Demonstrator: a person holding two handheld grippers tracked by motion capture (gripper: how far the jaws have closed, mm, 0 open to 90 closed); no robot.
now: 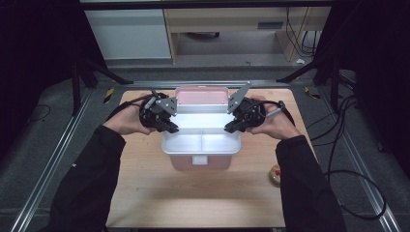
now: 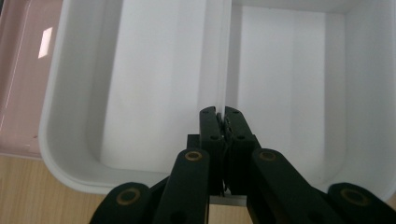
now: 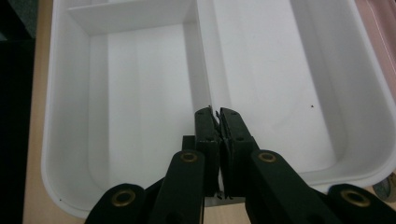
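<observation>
Looking down from the high view, a white tray (image 1: 200, 140) with inner dividers sits over a pink box (image 1: 201, 162) near the middle of the wooden surface (image 1: 145, 188). The left tool (image 1: 170, 126) meets the tray's left rim and the right tool (image 1: 231, 127) its right rim, each held by a hand in a dark sleeve. A pink lid (image 1: 201, 95) stands open behind the tray, and a small round thing (image 1: 275, 175) lies on the surface near the right forearm; what it is cannot be told.

The left gripper view gives what the high view cannot: the left tool (image 2: 221, 112) has its jaws brought together, almost touching, with a thin white divider wall (image 2: 224, 56) running up from just ahead of the tips. Whether the pads pinch that wall or the rim is not clear. White compartments lie on either side, and a strip of the pink lid (image 2: 21, 70) shows at the left edge.

The right gripper view shows much the same from the opposite side: the right tool (image 3: 215, 111) is also closed to a sliver, its tips at the tray's (image 3: 280, 84) long divider. A cross wall splits the compartment at the upper left. Grip cannot be confirmed here either.
</observation>
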